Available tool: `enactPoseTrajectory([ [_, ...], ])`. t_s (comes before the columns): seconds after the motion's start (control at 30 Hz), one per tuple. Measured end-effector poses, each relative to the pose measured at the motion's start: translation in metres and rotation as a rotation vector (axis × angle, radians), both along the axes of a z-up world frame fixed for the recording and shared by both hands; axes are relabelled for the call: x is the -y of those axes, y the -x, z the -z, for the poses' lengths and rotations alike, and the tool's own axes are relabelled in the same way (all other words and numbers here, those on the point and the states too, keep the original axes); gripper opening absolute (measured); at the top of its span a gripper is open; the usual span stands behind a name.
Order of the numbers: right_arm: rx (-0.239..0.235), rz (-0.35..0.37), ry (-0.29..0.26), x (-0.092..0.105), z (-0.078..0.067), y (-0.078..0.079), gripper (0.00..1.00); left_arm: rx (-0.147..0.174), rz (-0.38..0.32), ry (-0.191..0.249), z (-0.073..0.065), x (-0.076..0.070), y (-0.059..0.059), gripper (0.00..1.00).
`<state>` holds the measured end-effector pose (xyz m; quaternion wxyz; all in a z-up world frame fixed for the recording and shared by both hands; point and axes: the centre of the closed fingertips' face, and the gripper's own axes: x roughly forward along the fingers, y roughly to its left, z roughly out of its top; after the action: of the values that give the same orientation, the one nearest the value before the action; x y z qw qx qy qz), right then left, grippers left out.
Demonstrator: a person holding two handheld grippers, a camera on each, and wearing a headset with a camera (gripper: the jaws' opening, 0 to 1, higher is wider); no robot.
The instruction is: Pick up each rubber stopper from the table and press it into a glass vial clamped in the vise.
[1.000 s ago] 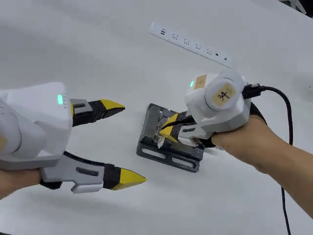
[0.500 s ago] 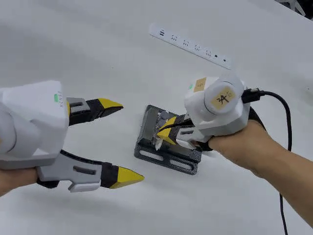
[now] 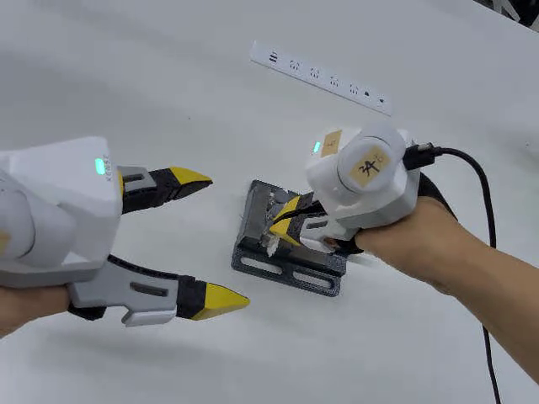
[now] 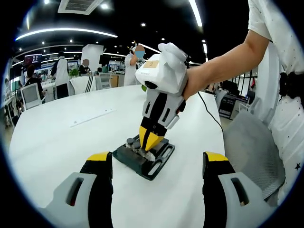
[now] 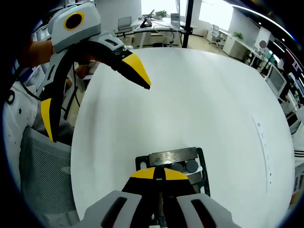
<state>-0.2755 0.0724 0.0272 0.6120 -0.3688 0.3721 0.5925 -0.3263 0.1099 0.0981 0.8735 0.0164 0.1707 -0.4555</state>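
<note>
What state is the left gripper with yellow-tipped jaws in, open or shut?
Open. The left gripper shows its two yellow tips spread wide apart, with nothing gripped between them.

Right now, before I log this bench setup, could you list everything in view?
table: one, white, under everything
vise: one, dark grey, mid-table
stoppers: two round grey tops visible, in the vise
power strip: one, white, far side of the table
cable: one, black, plugged into the right hand-held gripper
chair: one, grey mesh, beside the table
people: several, in the office background
left hand-held gripper: white with yellow tips, open, left of the vise
right hand-held gripper: white with yellow tips, tips together, over the vise
hand: one, holding the right hand-held gripper
</note>
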Motion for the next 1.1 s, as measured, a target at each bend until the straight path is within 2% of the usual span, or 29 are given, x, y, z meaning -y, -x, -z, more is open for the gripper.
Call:
enactPoseTrajectory([
  [0.27,-0.035,0.067,-0.045,0.0,0.0,-0.002,0.0,0.0,-0.008,-0.019,-0.001,-0.004,0.005,0.76],
  [0.57,-0.02,0.067,-0.052,0.0,-0.001,0.0,0.0,0.004,-0.017,-0.029,-0.004,-0.006,0.008,0.76],
  [0.67,-0.006,0.074,-0.053,0.0,-0.002,-0.003,0.05,0.006,-0.017,-0.034,-0.005,-0.007,0.01,0.76],
  [0.7,-0.007,0.079,-0.054,0.001,-0.003,-0.004,0.07,0.006,-0.018,-0.034,-0.005,-0.007,0.011,0.76],
  [1.1,0.02,0.122,-0.102,0.012,-0.023,-0.007,0.11,0.008,-0.022,-0.05,-0.006,-0.01,0.014,0.76],
])
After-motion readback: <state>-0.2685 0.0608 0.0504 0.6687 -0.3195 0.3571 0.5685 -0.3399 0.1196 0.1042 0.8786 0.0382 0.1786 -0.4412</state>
